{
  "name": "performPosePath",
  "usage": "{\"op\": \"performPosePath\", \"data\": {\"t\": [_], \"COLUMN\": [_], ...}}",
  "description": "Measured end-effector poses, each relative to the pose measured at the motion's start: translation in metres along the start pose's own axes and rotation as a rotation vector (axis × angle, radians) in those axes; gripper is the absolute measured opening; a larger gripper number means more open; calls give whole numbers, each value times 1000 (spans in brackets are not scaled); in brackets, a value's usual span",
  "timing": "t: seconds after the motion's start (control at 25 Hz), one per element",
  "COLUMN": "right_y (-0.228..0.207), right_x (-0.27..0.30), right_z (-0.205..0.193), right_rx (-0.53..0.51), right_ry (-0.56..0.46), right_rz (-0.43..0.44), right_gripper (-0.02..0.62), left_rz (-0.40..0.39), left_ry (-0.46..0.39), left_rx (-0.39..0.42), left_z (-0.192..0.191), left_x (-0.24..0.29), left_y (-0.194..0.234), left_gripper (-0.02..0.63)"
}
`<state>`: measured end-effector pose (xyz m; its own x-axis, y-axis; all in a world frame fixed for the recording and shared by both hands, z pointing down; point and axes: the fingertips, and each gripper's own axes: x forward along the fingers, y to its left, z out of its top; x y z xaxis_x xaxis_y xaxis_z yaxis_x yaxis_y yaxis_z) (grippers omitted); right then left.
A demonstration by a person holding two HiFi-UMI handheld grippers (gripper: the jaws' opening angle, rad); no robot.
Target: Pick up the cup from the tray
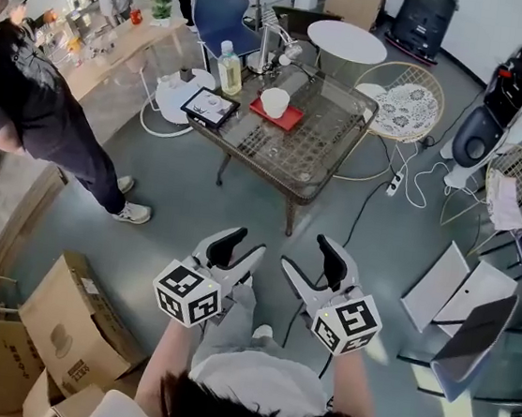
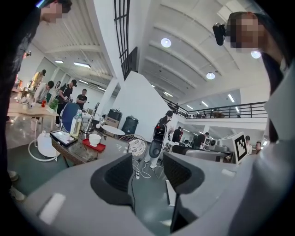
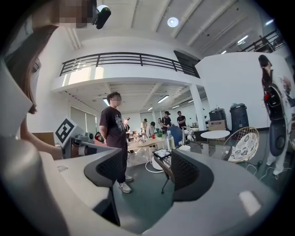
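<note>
A white cup [image 1: 274,102] stands on a red tray [image 1: 289,119] on the glass table [image 1: 291,159], well ahead of me across the grey floor. Both grippers are held low and close to my body, far short of the table. My left gripper [image 1: 239,249] is open with nothing between its jaws. My right gripper [image 1: 313,261] is open and empty too. In the left gripper view the cup [image 2: 95,138] and tray [image 2: 88,145] show small at the left, beyond the gripper [image 2: 148,171]. In the right gripper view the cup [image 3: 185,148] peeks over the right jaw of the gripper [image 3: 146,169].
A bottle [image 1: 229,67] and a tablet [image 1: 209,107] share the table's left end. A person in black [image 1: 38,105] stands to the left. Cardboard boxes [image 1: 67,330] lie at my lower left. A wicker chair [image 1: 404,102], cables [image 1: 398,184] and folded stands [image 1: 461,312] are to the right.
</note>
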<state>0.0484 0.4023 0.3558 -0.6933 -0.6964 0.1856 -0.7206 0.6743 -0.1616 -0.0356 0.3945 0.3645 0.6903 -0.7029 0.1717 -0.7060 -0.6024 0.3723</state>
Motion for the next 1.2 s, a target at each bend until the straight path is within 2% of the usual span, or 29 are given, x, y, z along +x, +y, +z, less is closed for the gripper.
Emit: {"op": "performPosePath", "data": {"t": [0.2,0.48,1.2], "right_y": [-21,-51,-98], "right_x": [30,84,203], "right_z": [14,36,63], "right_rx": [-44,-37,-37], "right_ry": [2,-9,19], "right_rz": [-1,-14,-75], "right_gripper": [339,341,363], "left_rz": [-18,-1,-52], "left_ry": [-1,15,97], "left_rx": [13,45,77], "left_z": [13,43,94], "left_x": [25,57,113], "left_y": [27,79,192], "left_gripper": [190,190,190]}}
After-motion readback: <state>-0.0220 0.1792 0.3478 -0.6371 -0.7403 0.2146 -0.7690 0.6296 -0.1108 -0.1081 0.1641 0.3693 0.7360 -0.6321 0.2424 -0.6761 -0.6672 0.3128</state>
